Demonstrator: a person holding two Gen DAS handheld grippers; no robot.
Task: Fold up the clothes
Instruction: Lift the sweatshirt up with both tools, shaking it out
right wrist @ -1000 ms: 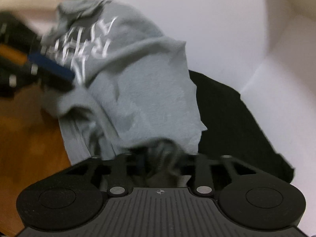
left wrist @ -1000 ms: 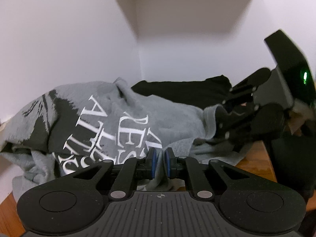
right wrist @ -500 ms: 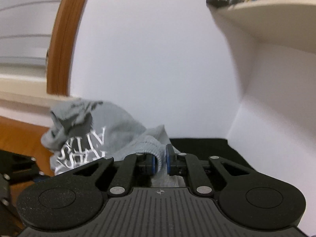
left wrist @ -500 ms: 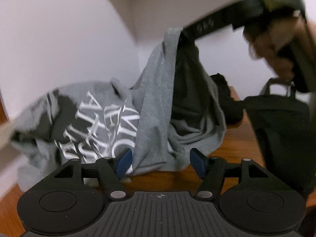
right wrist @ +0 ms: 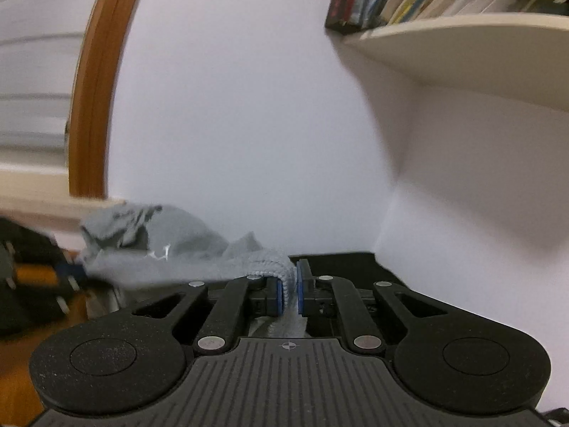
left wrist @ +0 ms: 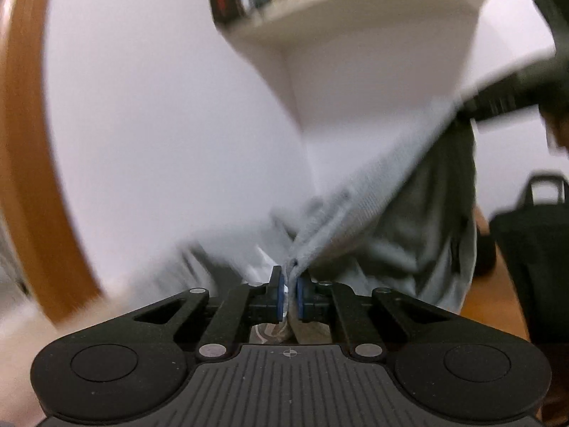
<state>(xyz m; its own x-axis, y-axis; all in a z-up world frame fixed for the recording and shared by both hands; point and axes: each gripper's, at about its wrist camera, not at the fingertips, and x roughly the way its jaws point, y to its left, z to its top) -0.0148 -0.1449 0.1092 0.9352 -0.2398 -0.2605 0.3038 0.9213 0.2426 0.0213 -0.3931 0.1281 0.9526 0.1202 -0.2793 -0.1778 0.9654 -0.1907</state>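
A grey T-shirt (left wrist: 419, 220) with white lettering hangs stretched in the air between both grippers. My left gripper (left wrist: 291, 293) is shut on a ribbed edge of it, and the cloth runs taut up and to the right toward the other gripper (left wrist: 512, 96), which shows blurred at the upper right. In the right wrist view my right gripper (right wrist: 291, 293) is shut on a grey hem, and the rest of the T-shirt (right wrist: 149, 242) trails off to the left. The left gripper (right wrist: 39, 281) appears there as a dark blur.
A white wall shelf (right wrist: 462, 46) with books hangs overhead at the right. A black garment (right wrist: 341, 263) lies on the wooden table (left wrist: 490, 295) by the wall corner. A black bag (left wrist: 533, 245) stands at the right. A wooden frame (right wrist: 92, 106) rises at the left.
My left gripper was open half a second ago and has shut on the shirt's edge and risen. The right gripper keeps its hold, and the shirt is lifted off the table.
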